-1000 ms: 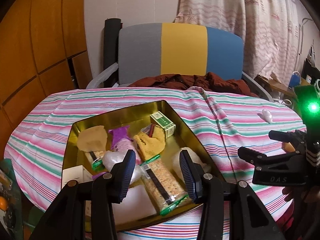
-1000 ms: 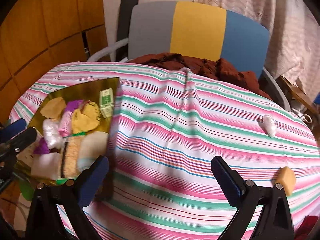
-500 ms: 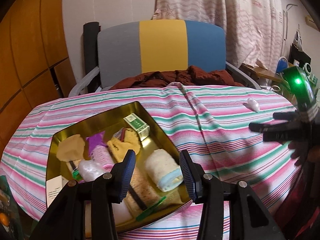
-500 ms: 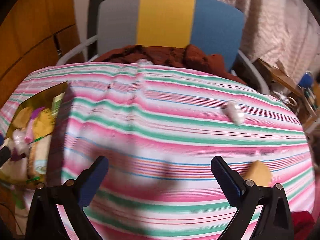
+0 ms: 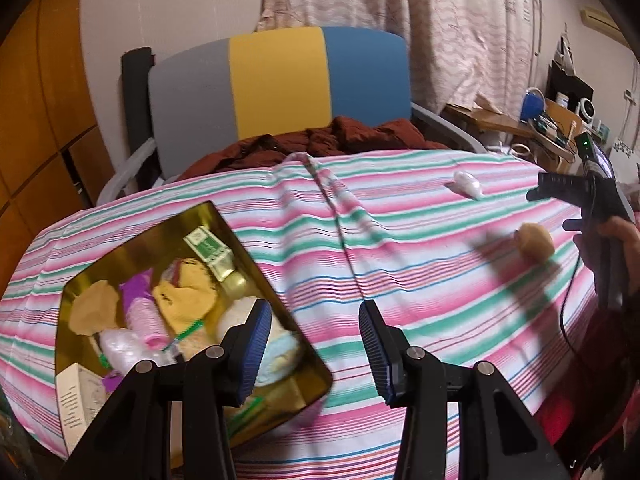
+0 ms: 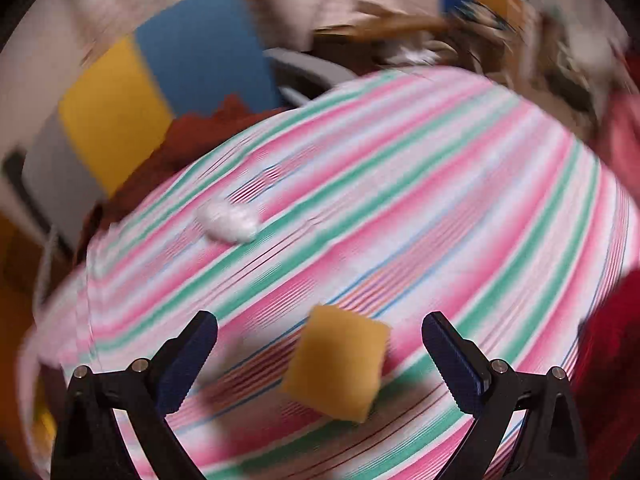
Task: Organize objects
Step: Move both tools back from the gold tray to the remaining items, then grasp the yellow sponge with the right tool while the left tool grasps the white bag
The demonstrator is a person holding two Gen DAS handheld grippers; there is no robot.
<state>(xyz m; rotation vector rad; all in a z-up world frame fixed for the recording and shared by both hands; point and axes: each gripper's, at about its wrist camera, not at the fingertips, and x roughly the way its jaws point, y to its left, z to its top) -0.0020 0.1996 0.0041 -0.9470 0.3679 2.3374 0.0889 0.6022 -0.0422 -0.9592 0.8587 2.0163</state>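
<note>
A gold tin tray [image 5: 236, 227] holding several small items lies on the striped tablecloth at the left. My left gripper [image 5: 314, 354] is open and empty, hovering over the tray's right corner. A yellow sponge [image 5: 535, 243] [image 6: 338, 362] lies on the cloth at the right. My right gripper [image 6: 320, 356] is open, its fingers standing on either side of the sponge without touching it. From the left wrist view the right gripper [image 5: 560, 208] shows at the far right, held by a hand. A small white packet [image 5: 468, 184] [image 6: 228, 222] lies farther back.
A chair [image 5: 280, 84] with a grey, yellow and blue back stands behind the table, a dark red garment [image 5: 320, 144] heaped on its seat. A cluttered side table [image 5: 532, 120] stands at the right. A wooden cabinet fills the left.
The right gripper swung right and closer, so the sponge now lies between its open fingers. The left gripper shifted right, off the tray's middle toward its right corner.
</note>
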